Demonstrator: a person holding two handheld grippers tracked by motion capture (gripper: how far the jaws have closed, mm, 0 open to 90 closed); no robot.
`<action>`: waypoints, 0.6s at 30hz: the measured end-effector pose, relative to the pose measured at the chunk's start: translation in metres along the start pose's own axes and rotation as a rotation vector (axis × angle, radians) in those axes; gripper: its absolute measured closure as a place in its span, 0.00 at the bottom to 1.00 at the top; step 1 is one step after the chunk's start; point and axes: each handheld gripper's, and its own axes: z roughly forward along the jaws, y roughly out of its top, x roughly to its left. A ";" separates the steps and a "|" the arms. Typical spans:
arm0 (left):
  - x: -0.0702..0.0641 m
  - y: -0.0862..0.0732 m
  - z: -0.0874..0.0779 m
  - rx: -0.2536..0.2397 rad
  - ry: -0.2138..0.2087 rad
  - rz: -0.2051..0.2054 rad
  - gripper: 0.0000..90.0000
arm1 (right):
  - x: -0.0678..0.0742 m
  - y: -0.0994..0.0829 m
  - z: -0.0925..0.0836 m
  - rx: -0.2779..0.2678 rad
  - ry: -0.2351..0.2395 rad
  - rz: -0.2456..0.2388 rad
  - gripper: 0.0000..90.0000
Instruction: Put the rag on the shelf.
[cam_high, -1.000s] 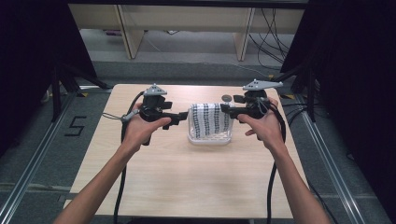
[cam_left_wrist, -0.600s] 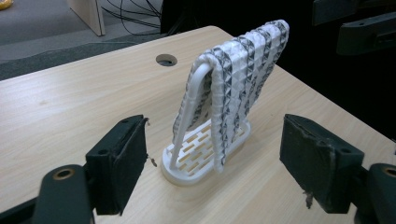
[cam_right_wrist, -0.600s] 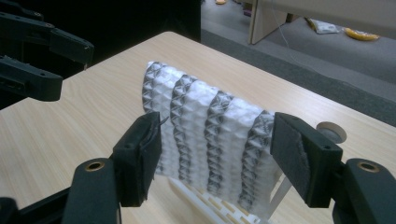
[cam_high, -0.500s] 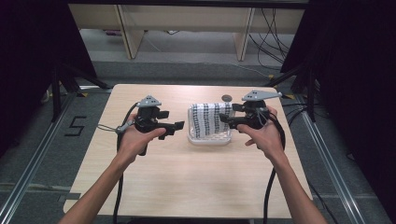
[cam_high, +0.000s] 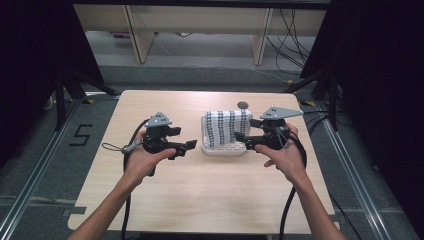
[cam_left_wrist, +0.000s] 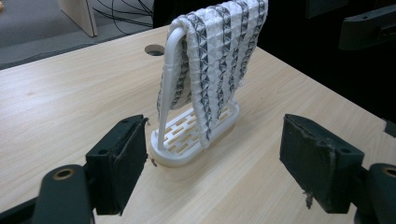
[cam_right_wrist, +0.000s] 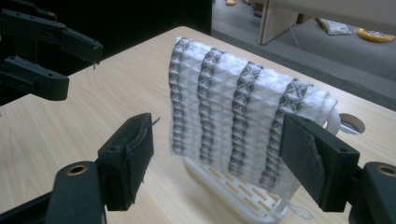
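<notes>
Both grippers stand wide apart and empty: the right gripper (cam_high: 243, 136) close against a white rack (cam_high: 223, 148), the left gripper (cam_high: 188, 146) just beside it. On the wooden table (cam_high: 200, 200), mid-board, a striped cloth (cam_right_wrist: 233, 116) hangs draped over the rack's rail. Judged an approach step; taking the cloth would next call for closing on a hanging edge.

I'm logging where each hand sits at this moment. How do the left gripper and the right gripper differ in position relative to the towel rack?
The left gripper sits clear of the towel rack, with bare table between them; the right gripper has its jaws right at the rack's edge, by the draped towel. The left gripper is also nearer the person than the right gripper. Both are open, holding nothing, and point inward at the rack.
</notes>
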 end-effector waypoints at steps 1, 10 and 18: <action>0.000 -0.001 -0.001 0.000 0.003 0.002 0.25 | 0.000 -0.001 -0.001 0.001 -0.002 -0.006 0.30; -0.002 -0.007 -0.004 0.009 0.011 0.006 0.25 | 0.003 -0.009 -0.005 0.002 -0.004 -0.011 0.30; -0.003 -0.014 -0.006 0.014 0.006 0.014 0.25 | 0.007 -0.017 -0.007 0.002 0.008 0.004 0.30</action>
